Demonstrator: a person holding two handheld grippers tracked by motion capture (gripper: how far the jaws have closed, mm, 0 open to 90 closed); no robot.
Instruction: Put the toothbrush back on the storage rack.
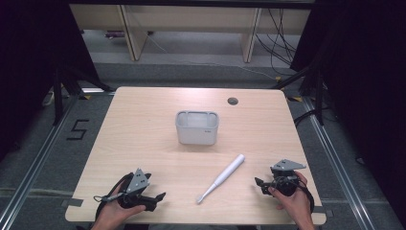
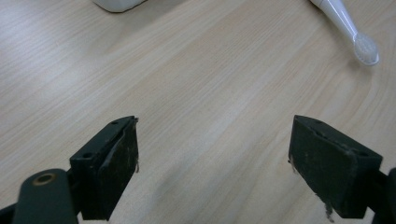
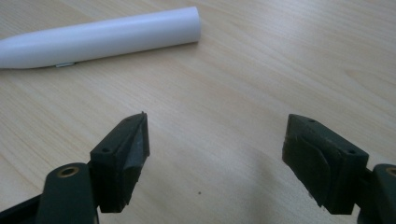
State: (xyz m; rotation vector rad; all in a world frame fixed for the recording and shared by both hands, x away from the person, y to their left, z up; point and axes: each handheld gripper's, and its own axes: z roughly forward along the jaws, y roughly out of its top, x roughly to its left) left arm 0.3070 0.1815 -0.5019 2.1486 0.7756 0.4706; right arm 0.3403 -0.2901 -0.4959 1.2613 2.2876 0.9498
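So from the high view I've got the electric toothbrush (image 1: 222,178) lying flat on the worktop (image 1: 143,139), long axis running diagonal: brush head down toward my near edge, fat handle end pointing up and right toward the grey holder box (image 1: 197,127), which sits well apart near the middle. My left gripper (image 1: 154,199) is parked at the near left, my right gripper (image 1: 259,183) at the near right, and the toothbrush sits between them. I'd say the right one is a bit nearer to the handle, while the left is closer to the head end. In the left gripper view the fingers (image 2: 114,163) are spread wide with nothing between them, just bare wood, and the brush head (image 2: 365,47) shows far up in the top right corner, so it's ahead and off to the right of that one. In the right gripper view the fingers (image 3: 126,161) are also wide open and empty, and the white handle (image 3: 100,37) lies crosswise ahead and to the left, near but not touching. My guess is the right hand goes for it, since the handle lies broadside to those fingers.
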